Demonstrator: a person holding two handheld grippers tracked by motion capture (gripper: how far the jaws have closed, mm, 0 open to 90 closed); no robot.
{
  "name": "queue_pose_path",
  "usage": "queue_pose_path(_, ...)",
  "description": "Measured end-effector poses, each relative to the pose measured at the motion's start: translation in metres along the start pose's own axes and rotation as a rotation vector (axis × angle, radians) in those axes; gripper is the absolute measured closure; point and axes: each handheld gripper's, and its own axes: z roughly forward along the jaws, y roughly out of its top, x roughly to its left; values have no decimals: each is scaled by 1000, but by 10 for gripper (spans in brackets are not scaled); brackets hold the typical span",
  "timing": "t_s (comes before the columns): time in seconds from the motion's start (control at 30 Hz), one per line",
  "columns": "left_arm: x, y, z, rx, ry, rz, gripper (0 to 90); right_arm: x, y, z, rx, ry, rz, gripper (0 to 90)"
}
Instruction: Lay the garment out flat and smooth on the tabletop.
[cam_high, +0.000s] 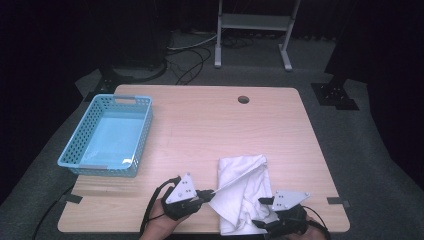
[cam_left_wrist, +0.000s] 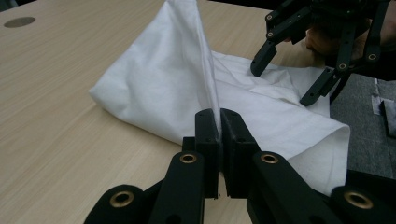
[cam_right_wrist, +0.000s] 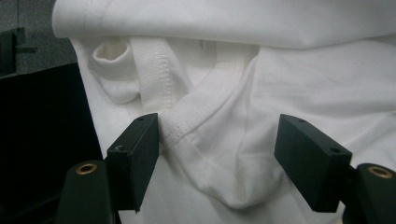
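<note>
A white garment (cam_high: 245, 192) lies crumpled on the near right part of the wooden table (cam_high: 200, 130), close to the near edge and well apart from the blue basket (cam_high: 107, 132) that stands at the left side. In the high view the left gripper (cam_high: 212, 192) is just beside the left edge of the garment, and a thin corner of the fabric is stretched from the pile toward it. In the left gripper view the 2 black jaws of this gripper (cam_left_wrist: 219, 126) stand pressed together with a fold of the white cloth (cam_left_wrist: 187, 70) clamped between them, and the fold rises from the jaws like a tent, lifted above the table. The right gripper (cam_high: 265, 212) is at the near right corner of the garment, above the cloth, with the person's hand behind it at the table edge. In the right gripper view its jaws (cam_right_wrist: 217, 140) stand wide apart, and between them lies the ribbed collar (cam_right_wrist: 201, 107) of the garment with some loose fabric; the left jaw is just beside the stitched collar edge, but the pads do not press on the cloth. In the left gripper view the same right gripper (cam_left_wrist: 280, 79) hangs over the far side of the garment with its fingers spread.
</note>
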Motion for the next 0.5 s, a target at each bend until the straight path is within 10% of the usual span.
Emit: queue_pose_path(0.5, 4, -18, -43, -14, 91, -38, 861, -2, 0, -1, 2, 15, 9, 266)
